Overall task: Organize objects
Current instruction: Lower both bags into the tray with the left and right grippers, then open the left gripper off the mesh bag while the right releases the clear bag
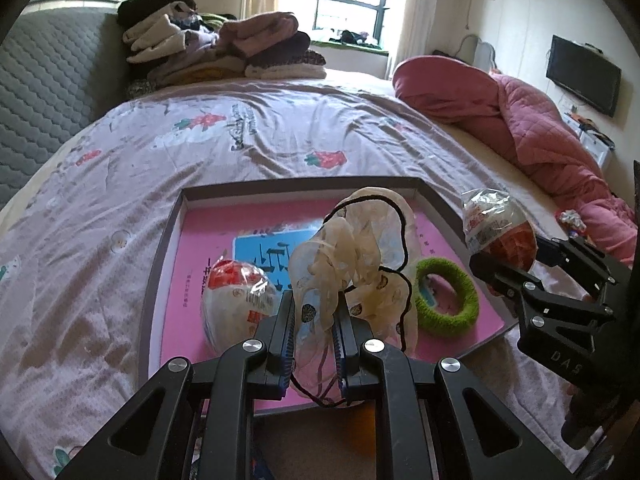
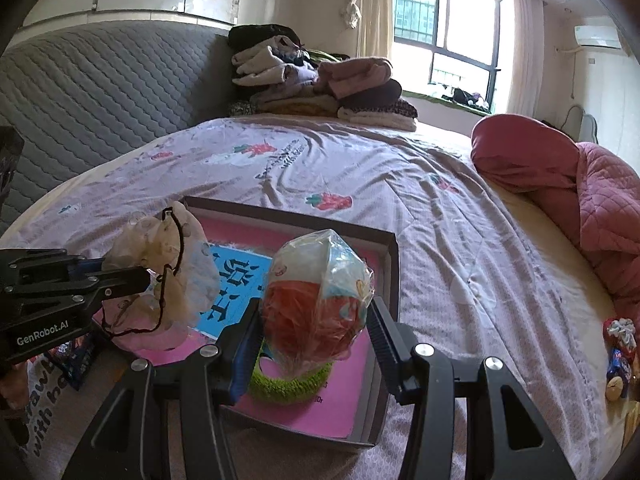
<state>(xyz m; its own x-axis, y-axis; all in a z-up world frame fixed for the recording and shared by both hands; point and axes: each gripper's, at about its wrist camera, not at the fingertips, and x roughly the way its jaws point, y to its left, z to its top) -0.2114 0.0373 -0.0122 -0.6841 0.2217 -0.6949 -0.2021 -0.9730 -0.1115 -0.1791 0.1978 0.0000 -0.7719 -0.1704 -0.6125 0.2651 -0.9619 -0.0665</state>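
- One wide bed fills both views, covered by a pale lilac sheet printed with strawberries; a grey quilted headboard stands at its far left.
- A pink quilted blanket is bunched along the bed's right side, and a pile of folded clothes sits at the far end near the window.
- A shallow dark-rimmed tray with a pink printed bottom lies on the sheet in front of both grippers.
- The left gripper hangs over the tray, its fingers pinching a crumpled translucent cream bag edged with black cord.
- The right gripper is held above the tray's right part, its fingers pressed against the sides of a clear packet with orange contents.
- Inside the tray, a white and red packet rests at the left.
- A fuzzy green ring lies on the tray's right part, below the orange packet.
- A few small wrapped items lie on the sheet well to the right.
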